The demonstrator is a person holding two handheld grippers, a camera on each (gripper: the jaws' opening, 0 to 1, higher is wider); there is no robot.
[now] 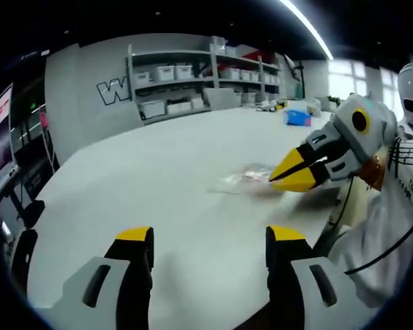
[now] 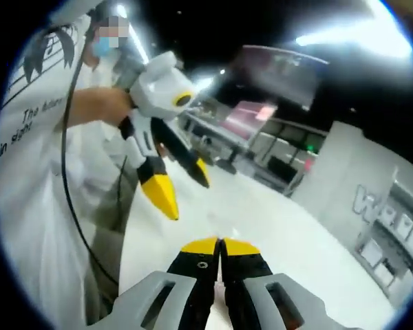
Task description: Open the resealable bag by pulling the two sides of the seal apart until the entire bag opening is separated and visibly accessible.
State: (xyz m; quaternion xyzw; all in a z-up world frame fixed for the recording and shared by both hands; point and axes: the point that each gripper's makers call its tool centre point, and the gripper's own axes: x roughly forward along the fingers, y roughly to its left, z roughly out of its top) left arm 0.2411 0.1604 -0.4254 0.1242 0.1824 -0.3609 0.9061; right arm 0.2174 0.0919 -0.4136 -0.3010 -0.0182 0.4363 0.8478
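A clear resealable bag (image 1: pixel 242 180) lies flat on the white table (image 1: pixel 165 165), with something small and pinkish inside. In the left gripper view my left gripper (image 1: pixel 210 239) is held low over the near table edge, jaws wide open and empty, well short of the bag. My right gripper (image 1: pixel 274 177) comes in from the right with its yellow tips closed together at the bag's right edge; whether they pinch the plastic I cannot tell. In the right gripper view my right gripper (image 2: pixel 220 244) is shut with nothing showing between its jaws, and my left gripper (image 2: pixel 186 189) hangs open above the table.
Shelves with white bins (image 1: pixel 186 79) line the far wall. A blue item (image 1: pixel 297 118) and other clutter sit at the table's far right corner. The person's white shirt (image 1: pixel 399 206) borders the table on the right, and a black cable (image 2: pixel 72 172) hangs across the shirt.
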